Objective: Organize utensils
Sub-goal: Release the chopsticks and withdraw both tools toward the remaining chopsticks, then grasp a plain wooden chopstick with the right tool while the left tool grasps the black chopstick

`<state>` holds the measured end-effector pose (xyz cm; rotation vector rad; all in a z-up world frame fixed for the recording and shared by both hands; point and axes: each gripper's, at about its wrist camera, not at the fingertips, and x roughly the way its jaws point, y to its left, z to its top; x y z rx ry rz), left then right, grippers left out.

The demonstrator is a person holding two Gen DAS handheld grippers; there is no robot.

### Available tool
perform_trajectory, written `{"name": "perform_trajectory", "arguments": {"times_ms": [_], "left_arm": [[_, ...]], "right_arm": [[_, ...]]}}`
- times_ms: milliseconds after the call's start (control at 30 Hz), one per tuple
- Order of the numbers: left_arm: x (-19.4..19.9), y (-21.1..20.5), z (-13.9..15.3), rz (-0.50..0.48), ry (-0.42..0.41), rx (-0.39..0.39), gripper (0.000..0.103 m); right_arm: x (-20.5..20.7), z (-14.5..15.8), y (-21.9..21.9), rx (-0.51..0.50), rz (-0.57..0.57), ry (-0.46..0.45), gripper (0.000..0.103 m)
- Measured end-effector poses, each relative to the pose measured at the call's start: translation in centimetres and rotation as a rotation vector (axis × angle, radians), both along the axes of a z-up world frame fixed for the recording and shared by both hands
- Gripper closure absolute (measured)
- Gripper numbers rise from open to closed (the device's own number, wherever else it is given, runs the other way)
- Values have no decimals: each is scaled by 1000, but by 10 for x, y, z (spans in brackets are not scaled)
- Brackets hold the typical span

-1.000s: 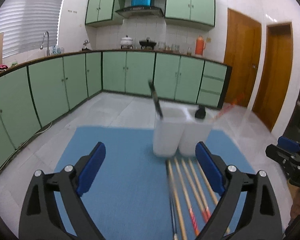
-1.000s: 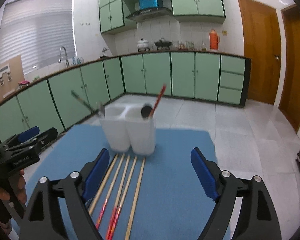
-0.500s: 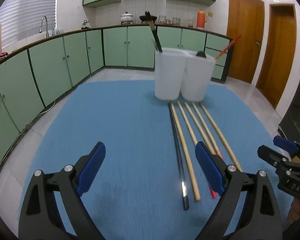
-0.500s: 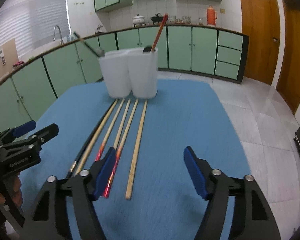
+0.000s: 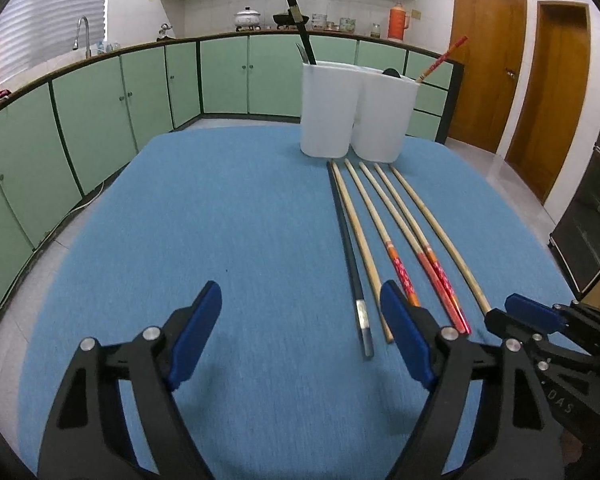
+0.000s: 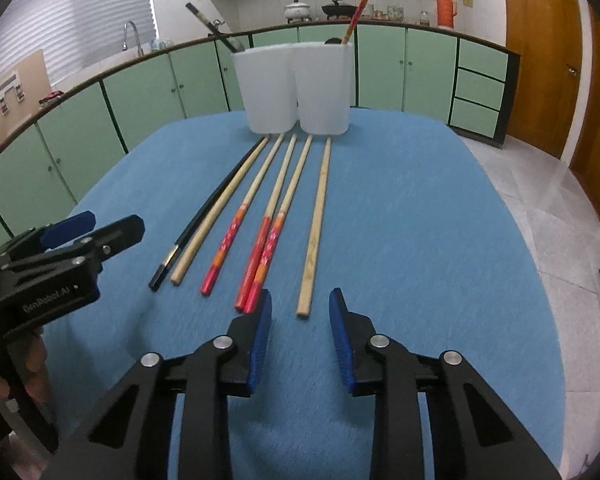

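Several chopsticks lie side by side on a blue mat (image 5: pixel 220 220): a black one (image 5: pixel 350 260), plain wooden ones (image 6: pixel 318 216) and red-ended ones (image 6: pixel 262 256). A white two-cup holder (image 5: pixel 354 116) stands at the far end, with a black chopstick (image 5: pixel 300 28) in its left cup and a red one (image 5: pixel 442 58) in its right. My left gripper (image 5: pixel 300 320) is open and empty, low over the mat left of the black chopstick. My right gripper (image 6: pixel 300 312) is open and narrowed, just before the near end of the rightmost wooden chopstick.
The holder also shows in the right wrist view (image 6: pixel 296 88). The mat's edge drops to a tiled floor (image 6: pixel 560 200) on the right. Green kitchen cabinets (image 5: pixel 100 100) run behind and to the left. Brown doors (image 5: pixel 488 60) stand at the right.
Both grippers have dropped lower and pulled back toward the near ends of the chopsticks. The right gripper's jaws have narrowed. The left gripper stays wide open.
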<state>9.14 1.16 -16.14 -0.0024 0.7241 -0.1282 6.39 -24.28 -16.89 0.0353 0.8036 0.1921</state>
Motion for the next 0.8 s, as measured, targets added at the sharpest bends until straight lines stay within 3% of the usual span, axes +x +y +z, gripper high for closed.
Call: {"name": "perform_trajectory", "arguments": {"times_ms": [600,800], "left_arm": [[3,-3,-6,-33,67,4,27],[4,-6,-9,-55,92,3,34]], "right_arm": [[5,-9,-3,16,-31,45,82],[10,-8,6,-31,-28,52,96]]}}
